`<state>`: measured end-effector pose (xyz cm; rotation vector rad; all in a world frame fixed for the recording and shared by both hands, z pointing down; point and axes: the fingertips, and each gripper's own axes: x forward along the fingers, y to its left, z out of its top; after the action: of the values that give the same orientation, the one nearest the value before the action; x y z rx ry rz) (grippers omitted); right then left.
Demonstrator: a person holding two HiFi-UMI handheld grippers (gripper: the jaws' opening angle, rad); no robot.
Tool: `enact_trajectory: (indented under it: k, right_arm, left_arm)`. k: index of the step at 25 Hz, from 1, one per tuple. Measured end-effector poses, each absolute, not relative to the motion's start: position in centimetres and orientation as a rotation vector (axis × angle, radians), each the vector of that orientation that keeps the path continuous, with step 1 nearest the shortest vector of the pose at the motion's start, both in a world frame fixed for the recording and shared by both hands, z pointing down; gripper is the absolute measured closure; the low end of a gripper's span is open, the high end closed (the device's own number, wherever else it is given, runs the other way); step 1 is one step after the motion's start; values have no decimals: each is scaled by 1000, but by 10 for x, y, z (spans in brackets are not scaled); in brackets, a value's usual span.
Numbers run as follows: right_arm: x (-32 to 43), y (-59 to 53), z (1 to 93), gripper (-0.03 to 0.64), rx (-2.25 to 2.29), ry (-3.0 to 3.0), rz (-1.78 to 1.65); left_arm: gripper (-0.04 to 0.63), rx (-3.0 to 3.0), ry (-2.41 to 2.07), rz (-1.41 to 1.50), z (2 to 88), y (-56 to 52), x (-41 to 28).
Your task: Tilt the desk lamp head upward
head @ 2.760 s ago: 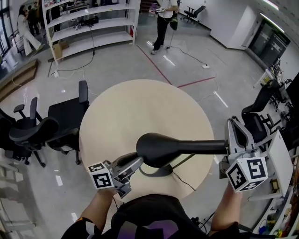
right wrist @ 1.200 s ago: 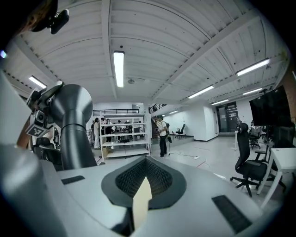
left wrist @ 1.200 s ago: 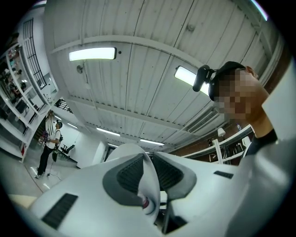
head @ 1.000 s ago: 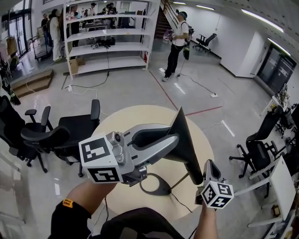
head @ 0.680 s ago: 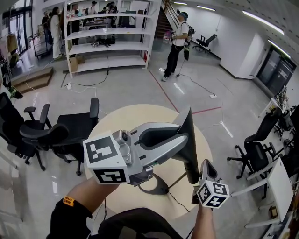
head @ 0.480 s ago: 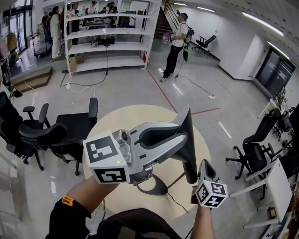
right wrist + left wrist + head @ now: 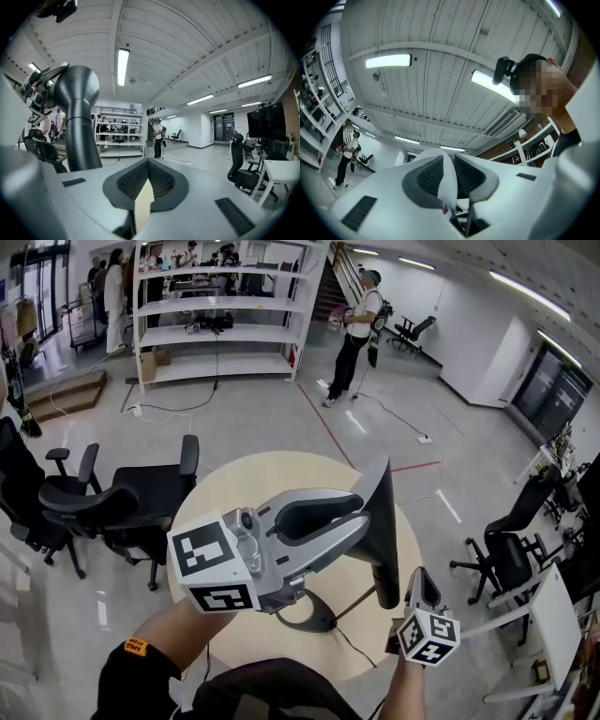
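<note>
The dark grey, cone-shaped desk lamp head (image 7: 380, 531) stands nearly upright, with its wide end up. Its black round base (image 7: 314, 613) sits below it on the round beige table (image 7: 244, 484).

The left gripper (image 7: 364, 514) reaches in from the left of the lamp head. Its jaws are clamped on the head's edge, and in the left gripper view the ribbed pads (image 7: 431, 176) stand close with only a narrow gap between them.

The right gripper (image 7: 420, 576) sits just beside the lamp head's lower end, to the right – jaws together with nothing between them. In the right gripper view the lamp head (image 7: 77, 122) rises to the left of those jaws, apart from them.

Black office chairs (image 7: 141, 488) stand left of the lamp head. White open shelving (image 7: 216, 306) and a standing person (image 7: 361, 329) lie well beyond it.
</note>
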<state>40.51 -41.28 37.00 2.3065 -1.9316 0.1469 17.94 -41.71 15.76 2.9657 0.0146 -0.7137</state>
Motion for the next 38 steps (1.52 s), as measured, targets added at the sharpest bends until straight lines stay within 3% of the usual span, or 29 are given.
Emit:
enact_trajectory:
  k: [10,23,29,38]
  right_arm:
    - [366,-372,349,606,2353,-1881,63]
    - [231,-337,410,606,2194,-1986,132]
    - [177,-322,467,607,2051,-1987,269]
    - [130,-300,512,606,1993,-1967,377]
  left_arm:
    - [486,2791,-211,-865,187,-449,95]
    - [488,2833,-483,-378,375,-424,60]
    - [526,2804,-495,-140,461,-386,65]
    - [548,2817,-485,53,515,-345,61]
